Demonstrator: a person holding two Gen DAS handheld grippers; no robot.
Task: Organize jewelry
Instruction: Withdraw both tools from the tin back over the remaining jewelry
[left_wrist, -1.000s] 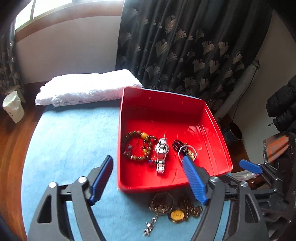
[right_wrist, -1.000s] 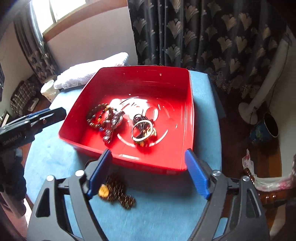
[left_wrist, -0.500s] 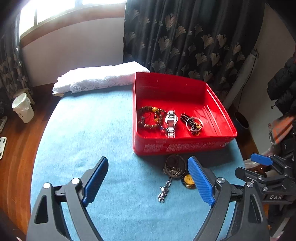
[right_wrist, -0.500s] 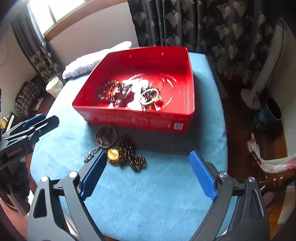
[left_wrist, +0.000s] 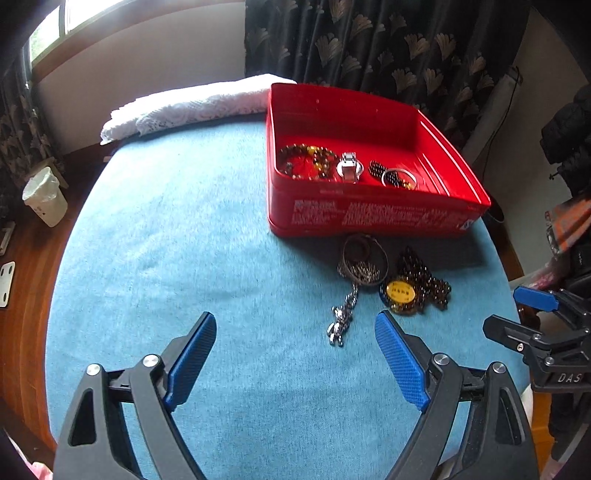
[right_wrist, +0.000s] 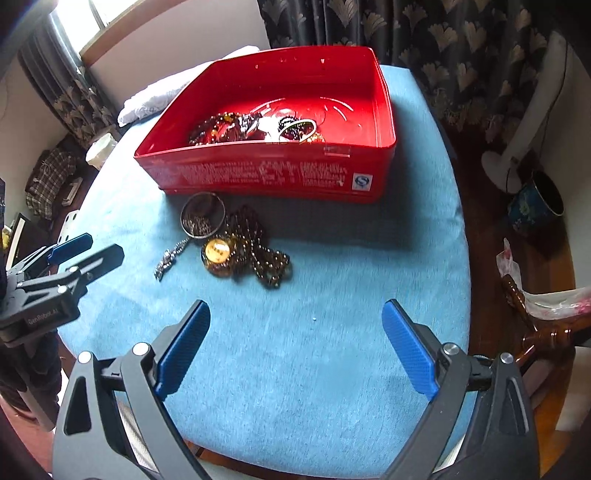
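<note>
A round table (left_wrist: 155, 229) covered in blue cloth is seen from two sets of tongs, both angled downward toward it. A red box (left_wrist: 373, 216) is set toward the far side of the table, its open top facing up, so that pieces can be dropped in from above. Inside it, near the front wall, a beaded bracelet (left_wrist: 306, 162), a silver watch (left_wrist: 349, 170) and a bangle (left_wrist: 397, 177) are laid side by side in a row, which suggests these have already been sorted.

Just in front of the box, on the cloth, the pieces left to be put away are gathered in a loose heap: a round ring of dark wire or mesh (left_wrist: 364, 264), a silver chain (left_wrist: 341, 319) trailing from it toward the viewer, and dark beads (left_wrist: 424, 273) tangled around a yellow disc (left_wrist: 399, 292). The heap is touching nothing but the cloth.

The left tongs (left_wrist: 295, 334) are spread wide and nothing is held; the chain's end lies just beyond the gap between the blue pads. The right tongs (right_wrist: 295, 317) are widening, with only bare cloth between them, the heap lying beyond and to the left. Both seem positioned for a pickup from the heap.

A folded white cloth (left_wrist: 195, 105) is laid at the table's far edge.
</note>
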